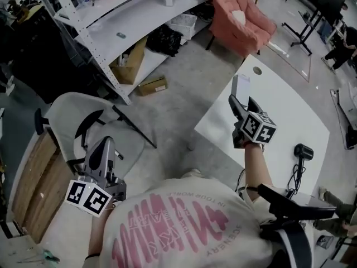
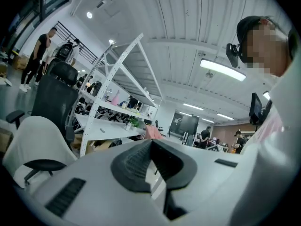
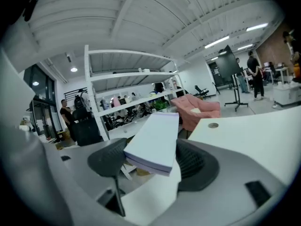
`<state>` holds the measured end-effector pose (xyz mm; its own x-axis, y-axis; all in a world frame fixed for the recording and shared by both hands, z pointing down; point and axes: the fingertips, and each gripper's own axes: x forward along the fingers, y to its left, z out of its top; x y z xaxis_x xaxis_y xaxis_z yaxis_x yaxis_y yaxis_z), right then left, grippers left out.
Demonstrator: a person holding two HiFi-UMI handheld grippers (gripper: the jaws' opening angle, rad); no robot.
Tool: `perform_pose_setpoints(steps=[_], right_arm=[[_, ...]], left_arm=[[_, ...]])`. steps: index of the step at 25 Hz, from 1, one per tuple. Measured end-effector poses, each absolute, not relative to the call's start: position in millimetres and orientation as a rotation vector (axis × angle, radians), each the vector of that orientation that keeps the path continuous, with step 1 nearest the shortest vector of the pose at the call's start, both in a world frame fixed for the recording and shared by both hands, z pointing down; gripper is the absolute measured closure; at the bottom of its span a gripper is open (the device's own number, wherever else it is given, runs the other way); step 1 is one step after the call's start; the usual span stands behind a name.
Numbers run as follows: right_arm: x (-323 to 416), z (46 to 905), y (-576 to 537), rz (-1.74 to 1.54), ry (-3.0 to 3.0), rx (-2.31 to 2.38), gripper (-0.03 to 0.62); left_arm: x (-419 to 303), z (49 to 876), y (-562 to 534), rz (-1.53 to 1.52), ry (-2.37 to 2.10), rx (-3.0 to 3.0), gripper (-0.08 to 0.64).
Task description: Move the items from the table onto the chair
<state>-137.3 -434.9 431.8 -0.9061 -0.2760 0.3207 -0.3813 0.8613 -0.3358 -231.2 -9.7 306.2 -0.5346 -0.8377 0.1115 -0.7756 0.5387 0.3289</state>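
Right tool (image 3: 151,160) clamps a notepad (image 3: 155,140) over the table (image 1: 281,113)

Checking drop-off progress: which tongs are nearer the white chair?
Left. The left tongs hang right by the seat of the white chair; the right tongs, shut on a notepad, are farther off, over the white table.

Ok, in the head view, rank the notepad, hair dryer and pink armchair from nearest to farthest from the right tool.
1. Notepad: clamped in the right tool.
2. Hair dryer: on the table, to its right.
3. Pink armchair: on the floor beyond the table.
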Motion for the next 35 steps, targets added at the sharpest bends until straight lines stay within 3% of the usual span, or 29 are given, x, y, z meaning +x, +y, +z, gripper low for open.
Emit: perform_pose_setpoints(steps=[13,27,35], right_arm=[[-210.1,326.1,-186.7,0.499,-3.032,-0.107,0.249],[-279.0,356.1,32.0,0.259,-2.897,-0.619,0.249],[-306.8,394.8,102.0,0.186,-2.697,-0.839,0.248]], left_arm=[[-212.0,316.0,209.5,-0.441,-2.677,0.940,0.552],[-178.9,351.9,355.7,-0.483,-2.787,0.571,0.552],[-176.5,352.6,383.9,-0.615,-2.809,0.398,0.552]])
